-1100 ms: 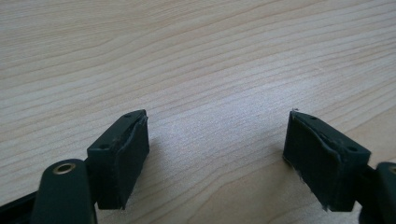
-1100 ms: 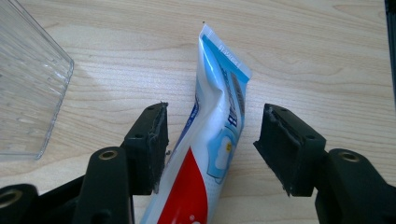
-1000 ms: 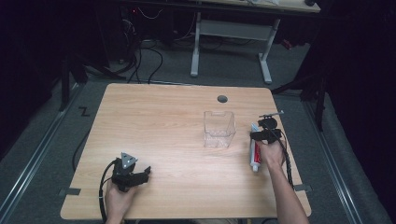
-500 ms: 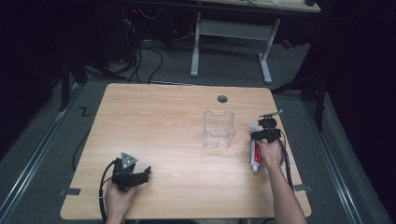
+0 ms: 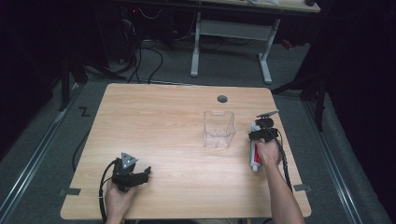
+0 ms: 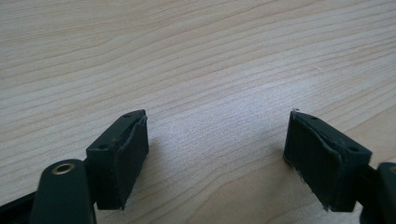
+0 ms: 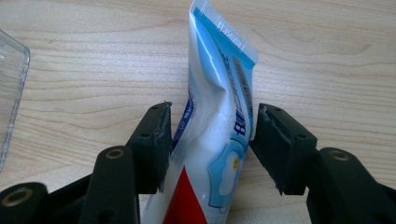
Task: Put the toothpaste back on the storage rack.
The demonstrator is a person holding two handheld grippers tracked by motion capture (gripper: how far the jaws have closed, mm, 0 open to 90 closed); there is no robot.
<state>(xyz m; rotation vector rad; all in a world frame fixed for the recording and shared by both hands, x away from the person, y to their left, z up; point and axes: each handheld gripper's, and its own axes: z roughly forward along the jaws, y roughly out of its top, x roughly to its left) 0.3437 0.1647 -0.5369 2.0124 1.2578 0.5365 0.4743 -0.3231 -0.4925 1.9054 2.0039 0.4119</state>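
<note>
A white, blue and red toothpaste tube (image 5: 253,156) lies on the wooden table (image 5: 163,121) near its right edge. My right gripper (image 5: 258,138) sits over it. In the right gripper view both jaws press the sides of the tube (image 7: 219,116), which looks dented between them, and its crimped end points away from my right gripper (image 7: 210,126). My left gripper (image 5: 145,173) rests on the table at the front left. In the left gripper view its jaws stand wide apart over bare wood, so my left gripper (image 6: 217,140) is open and holds nothing.
A clear plastic box (image 5: 218,128) stands upright just left of the tube; its edge (image 7: 9,93) shows in the right gripper view. A round cable hole (image 5: 222,99) sits near the table's far edge. A metal desk frame (image 5: 231,46) stands on the floor behind.
</note>
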